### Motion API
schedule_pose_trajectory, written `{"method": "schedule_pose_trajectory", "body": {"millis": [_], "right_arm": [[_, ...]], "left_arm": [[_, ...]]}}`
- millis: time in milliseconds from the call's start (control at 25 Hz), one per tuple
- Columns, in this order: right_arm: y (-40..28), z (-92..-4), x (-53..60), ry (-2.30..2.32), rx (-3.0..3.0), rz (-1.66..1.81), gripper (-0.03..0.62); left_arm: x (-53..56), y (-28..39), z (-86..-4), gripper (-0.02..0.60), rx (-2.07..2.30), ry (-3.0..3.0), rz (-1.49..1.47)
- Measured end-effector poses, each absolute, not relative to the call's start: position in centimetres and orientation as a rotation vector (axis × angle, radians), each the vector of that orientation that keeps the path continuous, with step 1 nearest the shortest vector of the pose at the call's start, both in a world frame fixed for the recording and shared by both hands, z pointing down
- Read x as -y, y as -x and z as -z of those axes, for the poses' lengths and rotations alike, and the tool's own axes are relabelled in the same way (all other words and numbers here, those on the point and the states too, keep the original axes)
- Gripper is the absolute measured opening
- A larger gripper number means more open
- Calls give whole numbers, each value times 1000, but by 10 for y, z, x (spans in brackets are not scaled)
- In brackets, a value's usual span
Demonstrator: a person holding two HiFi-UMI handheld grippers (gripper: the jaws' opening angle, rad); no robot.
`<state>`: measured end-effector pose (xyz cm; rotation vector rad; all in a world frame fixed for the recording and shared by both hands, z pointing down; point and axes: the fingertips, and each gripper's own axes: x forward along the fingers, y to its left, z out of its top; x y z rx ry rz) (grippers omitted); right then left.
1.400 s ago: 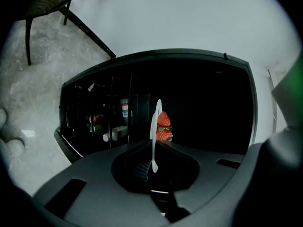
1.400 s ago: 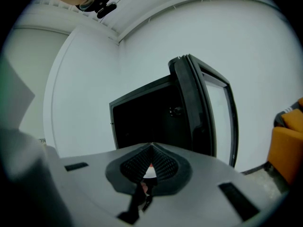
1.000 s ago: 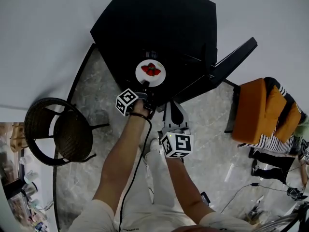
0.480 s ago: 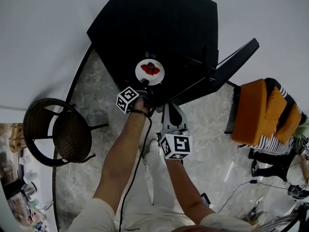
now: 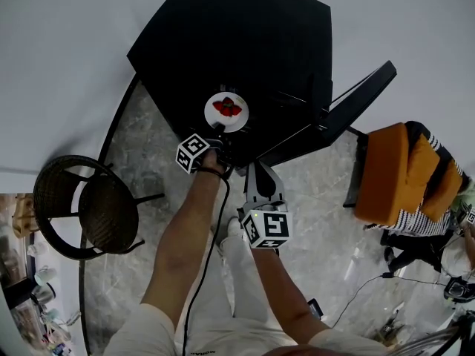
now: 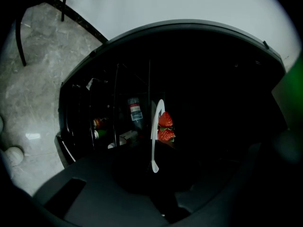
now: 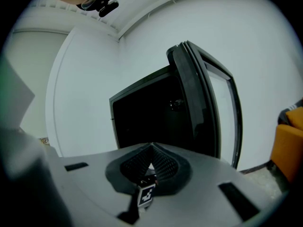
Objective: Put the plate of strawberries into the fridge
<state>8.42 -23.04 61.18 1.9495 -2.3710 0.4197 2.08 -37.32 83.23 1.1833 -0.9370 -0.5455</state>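
Head view, left gripper [image 5: 220,130] extended, pinching plate [image 5: 214,116], right gripper [image 5: 257,169] back, jaws closed

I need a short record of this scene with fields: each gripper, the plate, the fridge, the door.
left gripper: shut on the rim of the plate
right gripper: jaws together, nothing between them
plate: white, carries strawberries
plate position: held at the open front of the fridge; not yet set down
fridge: black, dark inside, a bottle on its shelves
fridge door: open, on the right in the head view
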Motion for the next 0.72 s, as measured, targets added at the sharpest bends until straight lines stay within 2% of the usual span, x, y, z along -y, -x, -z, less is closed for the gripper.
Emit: {"method": "schedule_pose_trajectory", "body": {"millis": [440, 720], "right_arm": [[-78, -611, 229, -1919, 2397, -436, 12], [-76, -612, 230, -1916, 2390, -444, 12]], "left_arm": [[380, -21, -836, 12, 968, -1133, 514], [366, -12, -839, 122, 952, -1134, 556]]}}
